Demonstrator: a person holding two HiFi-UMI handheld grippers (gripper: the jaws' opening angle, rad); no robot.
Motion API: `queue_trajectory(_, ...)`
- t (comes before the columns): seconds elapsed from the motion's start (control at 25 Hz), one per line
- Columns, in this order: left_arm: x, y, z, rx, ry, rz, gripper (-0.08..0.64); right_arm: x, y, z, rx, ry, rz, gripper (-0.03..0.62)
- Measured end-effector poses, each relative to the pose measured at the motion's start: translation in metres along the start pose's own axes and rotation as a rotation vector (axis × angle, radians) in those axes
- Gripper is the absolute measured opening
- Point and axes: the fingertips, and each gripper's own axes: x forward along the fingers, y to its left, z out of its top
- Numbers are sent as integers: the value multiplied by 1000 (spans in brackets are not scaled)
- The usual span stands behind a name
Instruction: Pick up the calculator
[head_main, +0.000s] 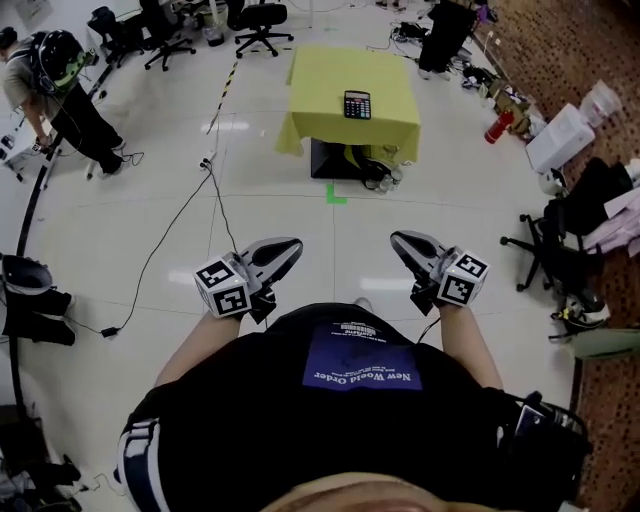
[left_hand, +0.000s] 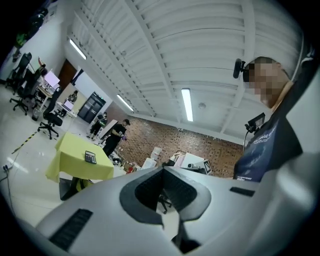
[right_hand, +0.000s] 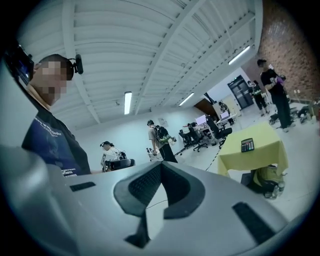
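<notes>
A small black rectangular calculator with pale keys (head_main: 357, 104) lies flat on a square table draped in a yellow-green cloth (head_main: 318, 92), toward the near edge and a little right of its middle; its long axis runs roughly straight away from the person. The table stands well apart from both grippers, straight ahead across bare white floor; the 2 are held level in front of the chest. The left gripper (head_main: 291, 246) has its jaws together on nothing; the right gripper (head_main: 401, 240) is likewise closed and empty. The calculator lies slightly right of the midline, so the right gripper looks marginally nearer.
</notes>
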Motion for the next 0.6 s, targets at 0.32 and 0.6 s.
queue_trajectory(0.32, 88, 44, 27, 42, -59, 143, 6, 13, -107, 36, -16, 42, 158, -14)
queue_trajectory(0.6, 181, 58, 49, 43, -107, 195, 6, 4, -179, 73, -56, 88, 286, -14)
